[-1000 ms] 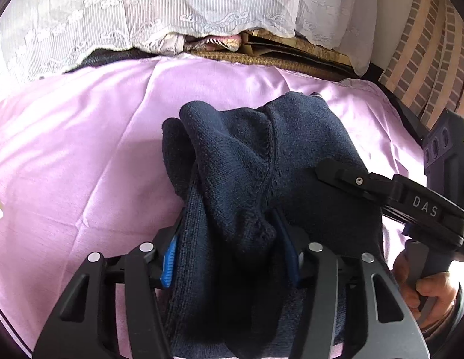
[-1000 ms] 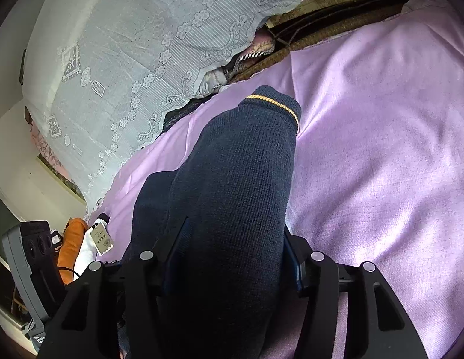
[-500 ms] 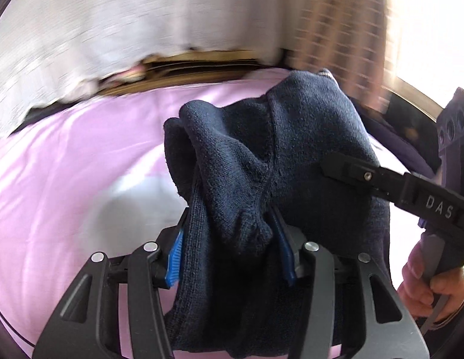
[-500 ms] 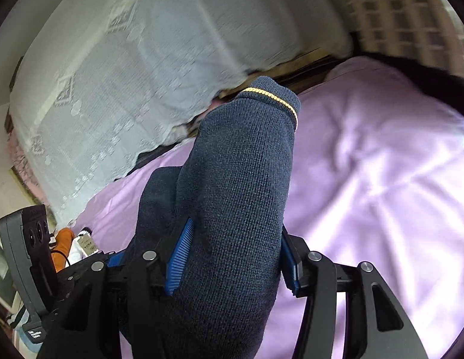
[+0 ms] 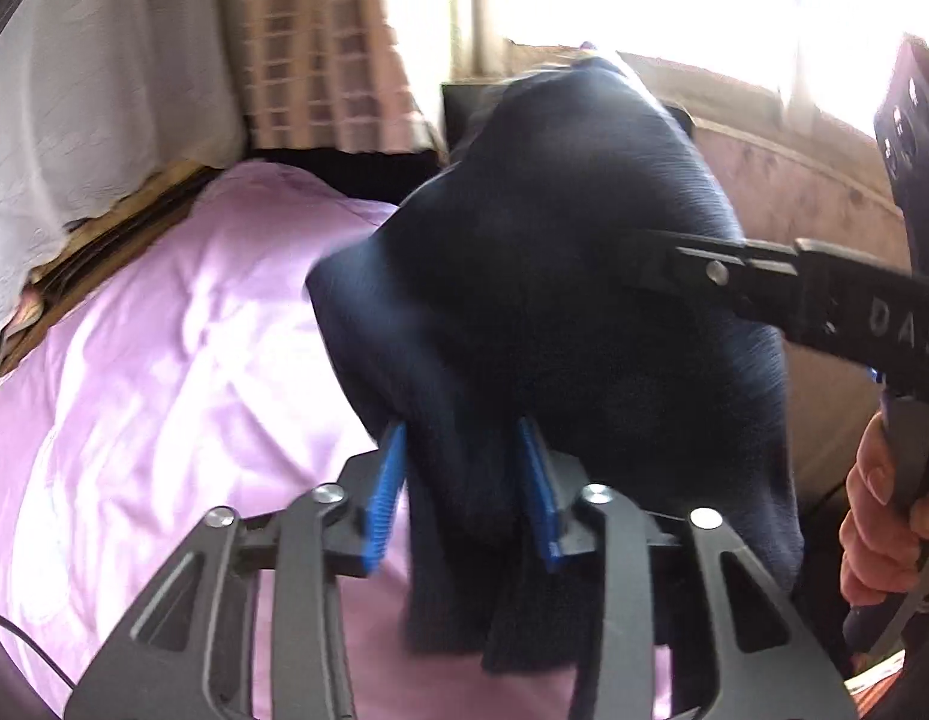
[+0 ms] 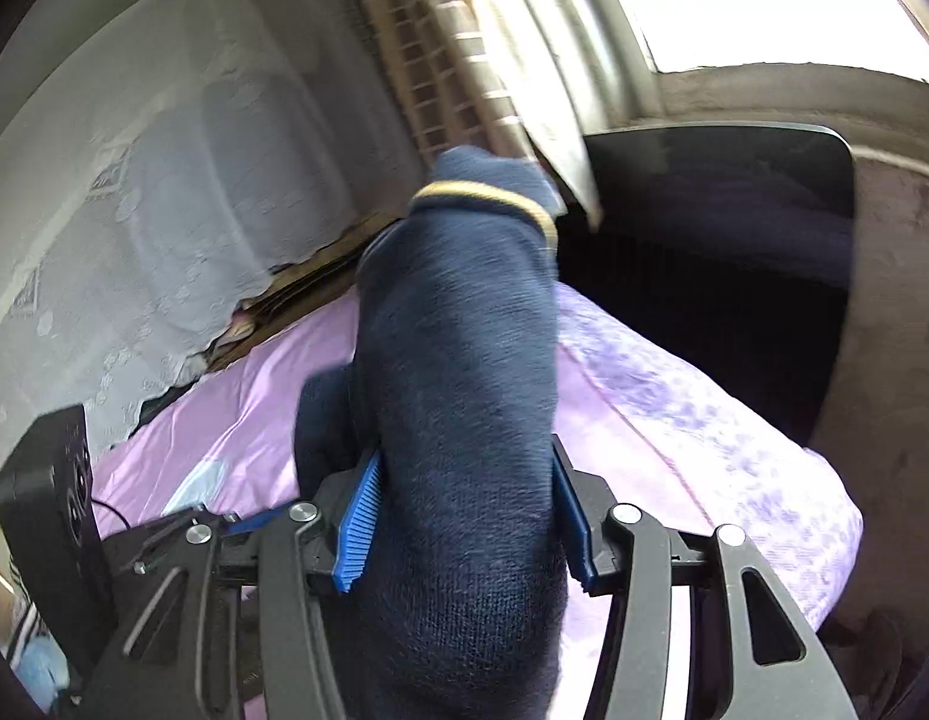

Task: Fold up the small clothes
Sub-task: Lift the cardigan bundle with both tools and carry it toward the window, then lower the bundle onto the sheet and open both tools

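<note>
A dark navy knitted sweater (image 5: 554, 276) hangs bunched between both grippers, lifted above the pink bed sheet (image 5: 164, 360). My left gripper (image 5: 461, 450) is shut on a thick fold of it; blue pads press the cloth from both sides. The right gripper's arm (image 5: 824, 294) reaches into the cloth from the right in the left wrist view. In the right wrist view my right gripper (image 6: 464, 504) is shut on the sweater's sleeve (image 6: 464, 360), whose cuff with a yellow stripe (image 6: 488, 195) points up and away.
A white lace curtain (image 6: 134, 210) hangs behind the bed. A brick-pattern wall (image 5: 320, 42) and a bright window (image 6: 764, 0) lie ahead. A dark flat panel (image 6: 716, 240) stands beyond the bed's corner. The left gripper's body (image 6: 50, 498) shows at lower left.
Both grippers have swung to the right and lifted with the sweater; the views now face the window and brick wall instead of the lace curtain. Both grips are unchanged.
</note>
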